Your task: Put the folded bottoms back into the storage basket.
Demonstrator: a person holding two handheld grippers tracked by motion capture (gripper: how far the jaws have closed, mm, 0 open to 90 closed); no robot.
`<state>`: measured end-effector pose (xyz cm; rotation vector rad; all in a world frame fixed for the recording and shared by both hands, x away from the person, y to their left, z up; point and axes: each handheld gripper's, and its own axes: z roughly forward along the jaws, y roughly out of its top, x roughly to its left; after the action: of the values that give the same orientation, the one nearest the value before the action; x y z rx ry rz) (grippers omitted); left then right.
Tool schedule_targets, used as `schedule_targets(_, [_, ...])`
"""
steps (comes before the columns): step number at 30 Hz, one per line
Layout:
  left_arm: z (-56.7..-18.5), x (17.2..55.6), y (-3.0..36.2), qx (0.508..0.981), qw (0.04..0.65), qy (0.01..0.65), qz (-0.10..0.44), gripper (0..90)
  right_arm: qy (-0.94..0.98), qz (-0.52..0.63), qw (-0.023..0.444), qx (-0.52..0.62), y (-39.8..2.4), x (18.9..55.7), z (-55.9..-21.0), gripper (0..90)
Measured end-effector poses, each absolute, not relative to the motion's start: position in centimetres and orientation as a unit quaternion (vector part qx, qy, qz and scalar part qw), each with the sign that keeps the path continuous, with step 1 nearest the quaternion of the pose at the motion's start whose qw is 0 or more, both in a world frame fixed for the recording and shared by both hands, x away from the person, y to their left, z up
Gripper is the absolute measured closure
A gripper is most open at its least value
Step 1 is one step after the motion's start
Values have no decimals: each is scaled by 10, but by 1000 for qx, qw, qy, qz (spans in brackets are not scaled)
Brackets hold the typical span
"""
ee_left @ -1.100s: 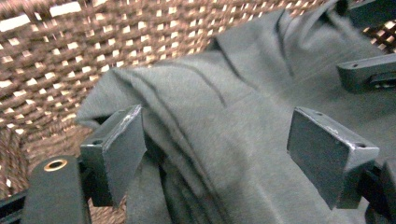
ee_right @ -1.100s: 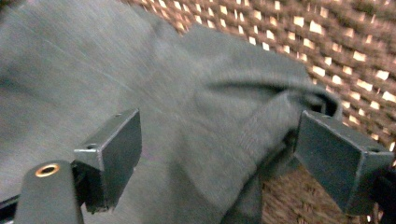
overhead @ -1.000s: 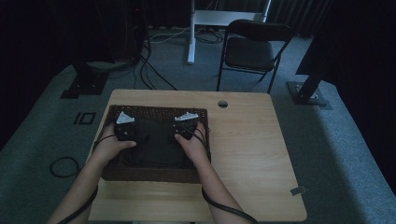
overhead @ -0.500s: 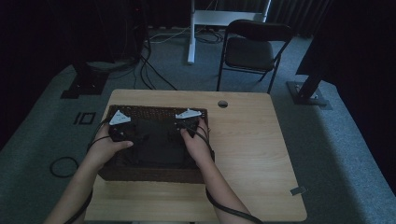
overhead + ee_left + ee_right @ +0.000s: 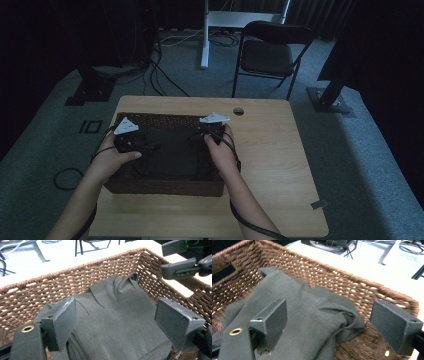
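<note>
On the table: one wicker basket, holding a dark grey cloth that lies crumpled across its floor; left gripper over the cloth's left side, jaws spread wide, holding nothing; right gripper over the cloth's bunched right corner, jaws likewise apart, holding nothing.

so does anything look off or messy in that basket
Nothing is spilled or damaged. The dark grey cloth lies in the wicker basket loosely, not flat: one corner is bunched into a rumpled fold by the basket wall, and another is puckered up. Both tools, left and right, hang open above it.
</note>
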<state>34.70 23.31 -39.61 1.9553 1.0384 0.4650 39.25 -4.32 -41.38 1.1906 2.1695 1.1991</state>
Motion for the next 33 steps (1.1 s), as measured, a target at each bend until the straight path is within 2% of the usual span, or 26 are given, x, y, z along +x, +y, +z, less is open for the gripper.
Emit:
schedule_targets(15, [-386,327,238,770,452,406,192,186,753,442,228,431,-101,378,-398,141])
schedule_targets(33, [-394,288,237,768,483,381,179,186,737,451,234,447,-151,360,-416,140])
